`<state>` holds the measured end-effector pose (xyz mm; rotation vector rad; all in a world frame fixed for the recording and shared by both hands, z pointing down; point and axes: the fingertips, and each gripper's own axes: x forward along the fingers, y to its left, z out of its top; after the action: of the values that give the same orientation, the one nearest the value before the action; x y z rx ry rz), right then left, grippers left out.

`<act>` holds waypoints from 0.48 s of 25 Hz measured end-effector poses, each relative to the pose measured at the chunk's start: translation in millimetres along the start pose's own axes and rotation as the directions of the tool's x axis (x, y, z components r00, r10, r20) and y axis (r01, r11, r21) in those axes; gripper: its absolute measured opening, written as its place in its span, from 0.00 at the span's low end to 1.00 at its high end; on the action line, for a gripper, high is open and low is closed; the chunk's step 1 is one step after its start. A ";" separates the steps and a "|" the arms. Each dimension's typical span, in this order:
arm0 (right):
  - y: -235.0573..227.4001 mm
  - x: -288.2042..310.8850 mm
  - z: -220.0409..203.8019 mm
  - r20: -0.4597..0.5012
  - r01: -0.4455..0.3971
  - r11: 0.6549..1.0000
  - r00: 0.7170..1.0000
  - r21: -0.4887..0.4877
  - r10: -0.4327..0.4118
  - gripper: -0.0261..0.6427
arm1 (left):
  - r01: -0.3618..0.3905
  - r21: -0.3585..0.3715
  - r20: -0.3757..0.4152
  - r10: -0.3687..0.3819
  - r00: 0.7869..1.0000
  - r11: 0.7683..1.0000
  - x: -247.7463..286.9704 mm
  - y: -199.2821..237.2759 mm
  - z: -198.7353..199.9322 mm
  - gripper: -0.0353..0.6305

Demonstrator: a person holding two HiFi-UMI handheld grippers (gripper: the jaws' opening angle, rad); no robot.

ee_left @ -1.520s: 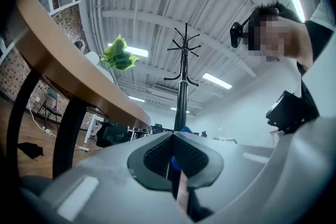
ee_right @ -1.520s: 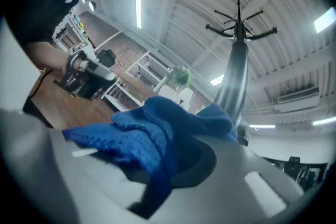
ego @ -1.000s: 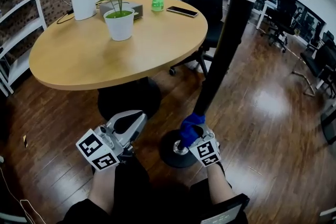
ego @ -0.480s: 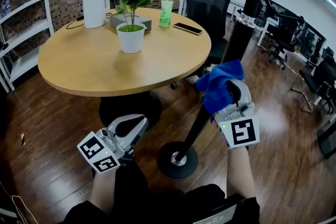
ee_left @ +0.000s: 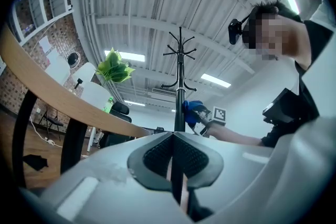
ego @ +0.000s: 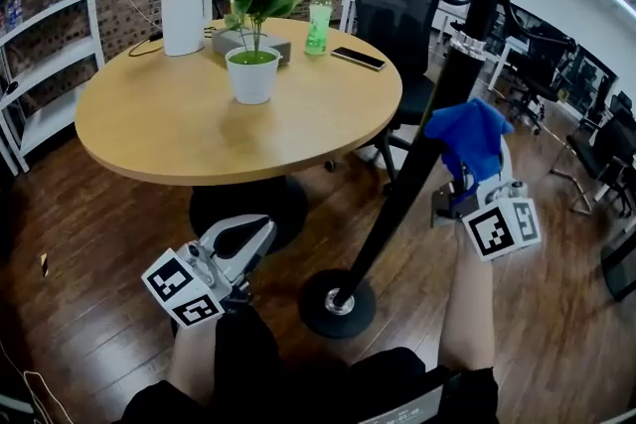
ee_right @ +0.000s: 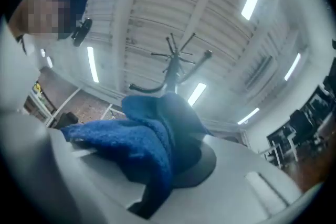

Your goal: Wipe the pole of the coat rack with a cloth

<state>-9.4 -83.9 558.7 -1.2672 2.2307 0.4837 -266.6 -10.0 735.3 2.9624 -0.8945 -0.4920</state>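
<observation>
The right tool (ego: 467, 182) is up high, about level with the counter (ego: 179, 129) top. Its jaws are closed tight on a blue cloth (ego: 469, 136). The cloth bunches up over the front of the tool and hides the tips. It sits right against the right side of the black pole (ego: 402, 204) of the coat rack, about halfway up the part that shows.

The pole leans across the head view, from its round base (ego: 336, 305) on the wooden floor (ego: 537, 313) up to the top edge. The base stands on the floor just beside the near right edge of the round counter.

The left tool (ego: 256, 235) is low down, left of the base and well apart from the pole. Its jaws are pressed together with nothing in them.

On the counter, toward its far edge, stand a plant pot (ego: 252, 74), a green bottle (ego: 318, 20) and a phone (ego: 359, 59).
</observation>
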 end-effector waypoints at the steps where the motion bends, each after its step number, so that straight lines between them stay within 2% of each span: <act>1: -11.4 -12.7 -25.9 -0.056 0.043 0.999 0.998 0.013 -0.043 0.07 | 0.004 -0.006 -0.008 -0.004 1.000 1.000 1.3 -0.3 -4.1 0.05; 3: -26.2 -42.5 -95.7 -0.207 0.103 0.994 0.974 0.035 -0.093 0.07 | 0.017 -0.017 -0.032 -0.017 0.999 1.000 6.0 -2.7 -14.4 0.05; 5: -32.0 -78.5 -171.7 -0.309 0.149 0.973 0.947 0.176 -0.089 0.07 | 0.030 -0.020 -0.059 -0.031 0.998 0.999 11.0 -7.2 -25.9 0.05; 7: -32.9 -119.7 -237.2 -0.379 0.230 0.920 0.920 0.318 -0.099 0.07 | 0.043 -0.028 -0.083 -0.045 0.996 0.999 13.9 -12.1 -37.4 0.05; 8: -31.8 -140.6 -263.8 -0.413 0.273 0.894 0.904 0.355 -0.112 0.07 | 0.045 -0.034 -0.093 -0.048 0.994 0.998 14.2 -13.5 -42.9 0.05; 12: -21.8 -211.1 -346.3 -0.551 0.401 0.824 0.824 0.399 -0.134 0.07 | 0.036 -0.055 -0.127 -0.043 0.991 0.998 15.0 -11.1 -60.2 0.05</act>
<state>7.1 -138.6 960.8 -1.4999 2.2785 -0.5891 -230.8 -13.7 787.0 2.9293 -0.7992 -0.3164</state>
